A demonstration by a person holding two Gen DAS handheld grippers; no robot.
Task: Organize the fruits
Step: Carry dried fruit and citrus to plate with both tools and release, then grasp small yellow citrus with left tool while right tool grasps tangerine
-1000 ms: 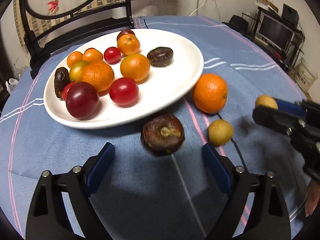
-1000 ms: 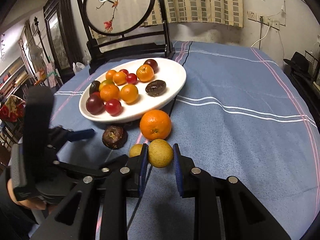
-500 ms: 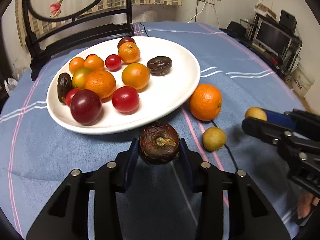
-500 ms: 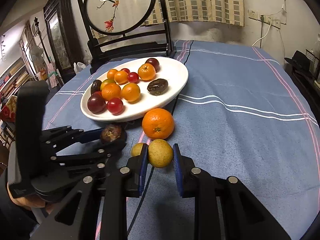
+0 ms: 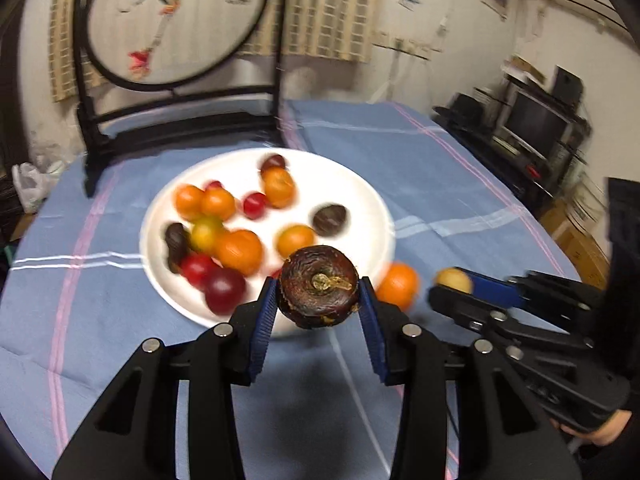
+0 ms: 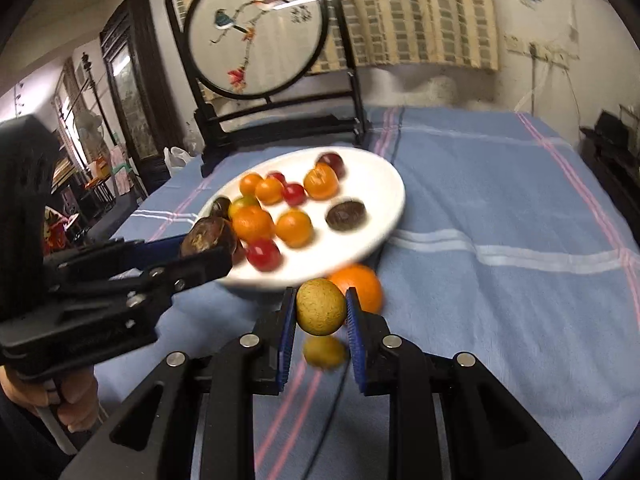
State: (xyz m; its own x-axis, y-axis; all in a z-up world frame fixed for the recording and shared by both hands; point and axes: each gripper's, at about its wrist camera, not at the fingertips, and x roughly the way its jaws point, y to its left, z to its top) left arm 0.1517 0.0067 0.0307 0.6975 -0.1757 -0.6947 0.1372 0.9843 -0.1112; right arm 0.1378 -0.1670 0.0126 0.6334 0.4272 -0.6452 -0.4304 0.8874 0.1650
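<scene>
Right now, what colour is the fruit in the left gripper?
Dark brown, wrinkled fruit, tan stem stub; clearest in the left wrist view.

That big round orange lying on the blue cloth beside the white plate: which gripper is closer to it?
Right. The right gripper, clamping a yellow-green fruit, sits just in front of the orange. The left gripper, clamping a dark wrinkled fruit, hangs farther off, over the plate's near rim.

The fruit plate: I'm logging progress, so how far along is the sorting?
Mostly done: the white plate already holds about a dozen fruits. In hand: the left tool grips a dark wrinkled fruit, and the right tool grips a yellow fruit. Left on the cloth: an orange and a second small yellow fruit.
</scene>
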